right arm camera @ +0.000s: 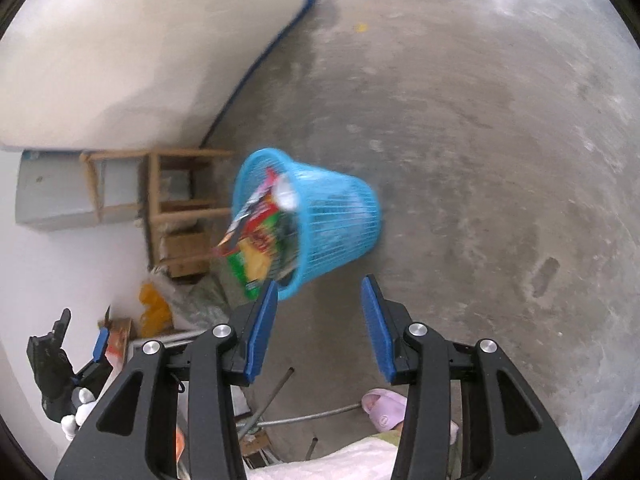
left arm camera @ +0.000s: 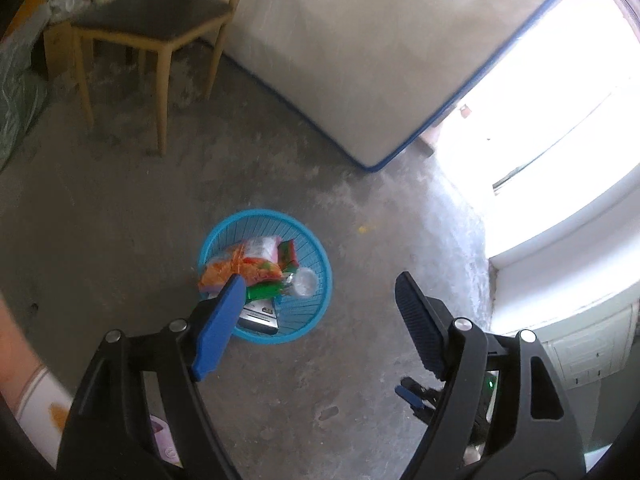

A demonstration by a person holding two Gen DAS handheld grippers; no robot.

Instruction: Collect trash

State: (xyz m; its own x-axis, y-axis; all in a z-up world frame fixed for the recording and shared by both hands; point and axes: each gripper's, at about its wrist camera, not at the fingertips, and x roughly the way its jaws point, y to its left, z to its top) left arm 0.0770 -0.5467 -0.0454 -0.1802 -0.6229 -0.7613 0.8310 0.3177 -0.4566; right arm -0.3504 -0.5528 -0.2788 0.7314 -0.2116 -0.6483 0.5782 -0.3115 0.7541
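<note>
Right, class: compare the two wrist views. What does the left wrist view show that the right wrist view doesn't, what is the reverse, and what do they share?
Only the left wrist view: a wooden chair with a dark seat and a bright window.
Only the right wrist view: a wooden shelf frame, a pink slipper and metal rods.
Both: the blue basket full of wrappers, the mattress, the concrete floor and open tongs.

A wooden chair [left arm camera: 160, 32] with a dark seat stands on the grey concrete floor [left arm camera: 120, 220], beside a white mattress [left arm camera: 360, 48] edged in blue. A pink slipper [right arm camera: 384, 404] lies near metal rods [right arm camera: 304, 418].
</note>
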